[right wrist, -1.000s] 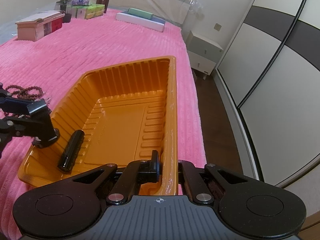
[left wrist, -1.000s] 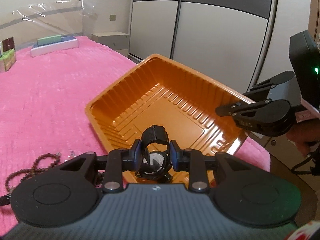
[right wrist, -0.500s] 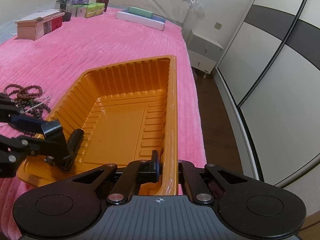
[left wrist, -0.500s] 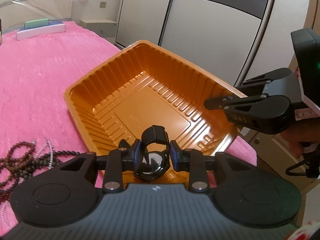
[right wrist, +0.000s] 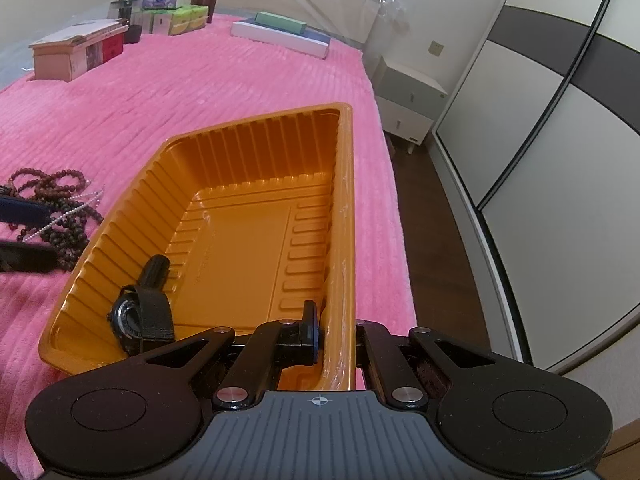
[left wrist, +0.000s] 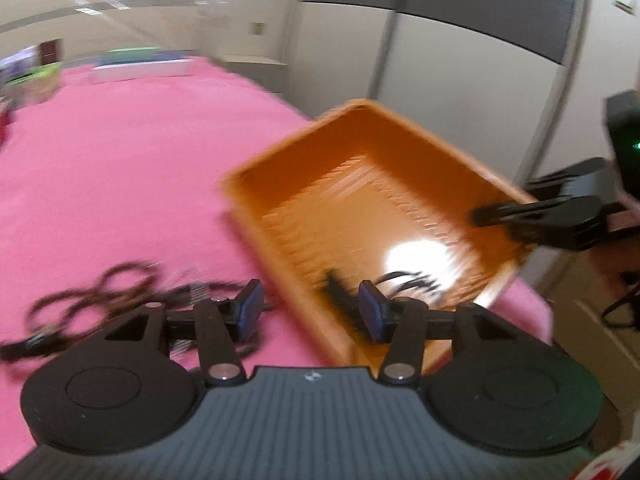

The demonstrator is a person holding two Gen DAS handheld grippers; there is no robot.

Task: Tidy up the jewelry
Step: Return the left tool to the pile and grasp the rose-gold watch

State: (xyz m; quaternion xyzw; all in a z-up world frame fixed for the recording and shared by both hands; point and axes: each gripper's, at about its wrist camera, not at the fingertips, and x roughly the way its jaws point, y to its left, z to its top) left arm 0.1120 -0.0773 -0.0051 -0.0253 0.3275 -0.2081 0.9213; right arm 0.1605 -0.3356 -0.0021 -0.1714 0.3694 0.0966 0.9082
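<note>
**Watch in tray, left tongs opening**

Left tongs (left wrist: 311,310) opening, blue pads spread, nothing between them; view blurred. Black watch (right wrist: 138,316) lying loose inside orange tray (right wrist: 340,184), in the near corner just ahead of the left tongs. Right tongs (right wrist: 326,336) pressed together, pinching the tray's near rim. Bead strings (right wrist: 60,200) on the pink bed (right wrist: 200,76), just ahead-left of the left tongs, outside the tray.

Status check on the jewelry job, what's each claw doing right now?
Left claw opening, empty. Right claw shut on orange tray rim. Watch in tray. Bead strings on pink cover, nothing blocking.
</note>
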